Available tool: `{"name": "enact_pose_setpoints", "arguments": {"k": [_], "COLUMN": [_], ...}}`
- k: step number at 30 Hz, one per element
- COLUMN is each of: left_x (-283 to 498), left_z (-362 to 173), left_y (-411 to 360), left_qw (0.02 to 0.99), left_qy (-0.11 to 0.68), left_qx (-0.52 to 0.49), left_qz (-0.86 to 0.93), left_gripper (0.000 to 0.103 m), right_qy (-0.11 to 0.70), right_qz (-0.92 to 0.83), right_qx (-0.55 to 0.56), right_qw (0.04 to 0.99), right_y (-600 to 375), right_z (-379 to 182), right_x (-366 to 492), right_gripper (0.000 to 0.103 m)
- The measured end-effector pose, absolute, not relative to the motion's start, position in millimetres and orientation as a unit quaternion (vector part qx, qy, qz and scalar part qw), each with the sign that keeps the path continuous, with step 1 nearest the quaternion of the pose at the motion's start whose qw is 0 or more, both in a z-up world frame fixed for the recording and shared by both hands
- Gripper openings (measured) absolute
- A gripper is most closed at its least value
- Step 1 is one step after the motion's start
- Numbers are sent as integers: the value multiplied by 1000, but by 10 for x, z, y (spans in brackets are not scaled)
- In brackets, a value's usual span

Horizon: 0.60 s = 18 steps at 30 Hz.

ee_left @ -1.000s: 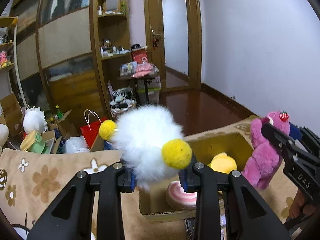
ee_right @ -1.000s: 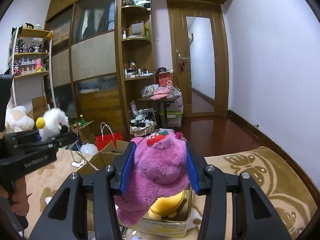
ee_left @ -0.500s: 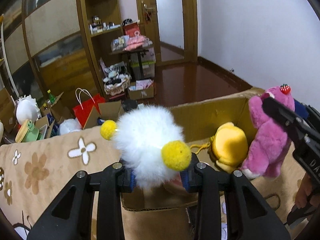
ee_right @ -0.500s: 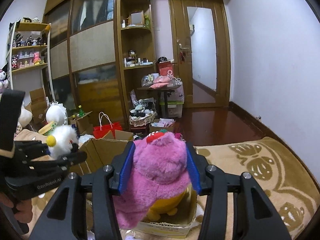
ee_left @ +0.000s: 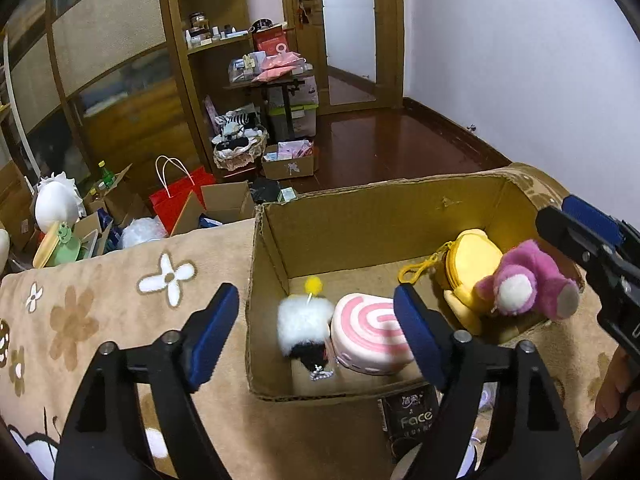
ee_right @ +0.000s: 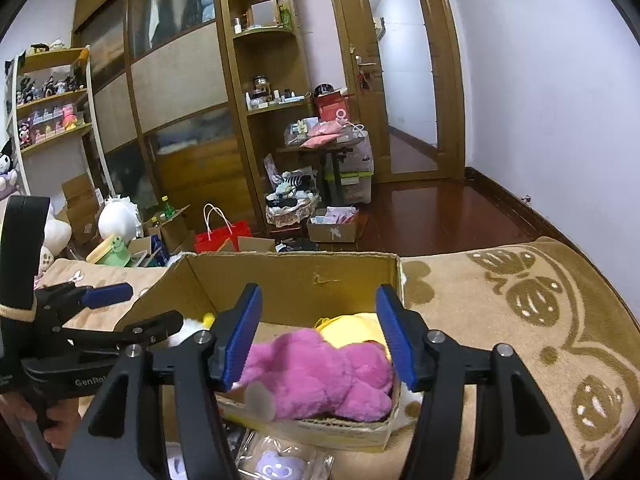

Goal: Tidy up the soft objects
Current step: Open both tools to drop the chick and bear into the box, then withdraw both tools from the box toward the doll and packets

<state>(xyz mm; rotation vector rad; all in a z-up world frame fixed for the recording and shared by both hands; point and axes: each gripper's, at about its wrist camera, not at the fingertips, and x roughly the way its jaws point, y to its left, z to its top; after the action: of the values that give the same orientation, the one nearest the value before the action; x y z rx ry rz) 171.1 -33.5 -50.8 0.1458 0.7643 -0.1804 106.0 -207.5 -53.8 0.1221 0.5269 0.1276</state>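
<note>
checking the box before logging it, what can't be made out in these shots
- Pink bear: face hidden in the right view, lying on its front; left view shows it.
- Yellow plush: mostly under the bear.
- White pompom toy: nearly all behind the left gripper in the right view.
- Box floor: largely covered by toys.

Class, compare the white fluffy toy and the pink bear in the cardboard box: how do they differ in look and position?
The white fluffy toy is white with a yellow pom-pom; the pink bear is all pink with a pale muzzle. The white fluffy toy sits at the box's left end, the pink bear at its right, atop a yellow plush. Both lie released, ungripped.
</note>
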Motion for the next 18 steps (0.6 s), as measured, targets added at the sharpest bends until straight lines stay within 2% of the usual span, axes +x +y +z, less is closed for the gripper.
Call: {"name": "enact_pose_setpoints", "arguments": {"k": [4, 6, 12, 18], "left_x": [1668, 1637, 1472, 1209], "left_z": [-448, -412, -335, -196], "left_y": [-271, -231, -83, 20], "left_qw": [923, 923, 914, 913], "left_qy": [369, 372, 394, 397], "left_qx": [63, 55, 28, 33], "left_qz": [-86, -85, -90, -84], "left_gripper": [90, 93, 94, 94], "right_qy": [263, 264, 267, 265], "right_qz": [63, 61, 59, 58], "right_qx": [60, 58, 51, 40], "right_qw": [961, 961, 960, 962], "right_y": [-2052, -2049, -2013, -1949], "right_z": [-487, -474, -390, -247], "right_x": [977, 955, 733, 519], "right_gripper": [75, 85, 103, 103]}}
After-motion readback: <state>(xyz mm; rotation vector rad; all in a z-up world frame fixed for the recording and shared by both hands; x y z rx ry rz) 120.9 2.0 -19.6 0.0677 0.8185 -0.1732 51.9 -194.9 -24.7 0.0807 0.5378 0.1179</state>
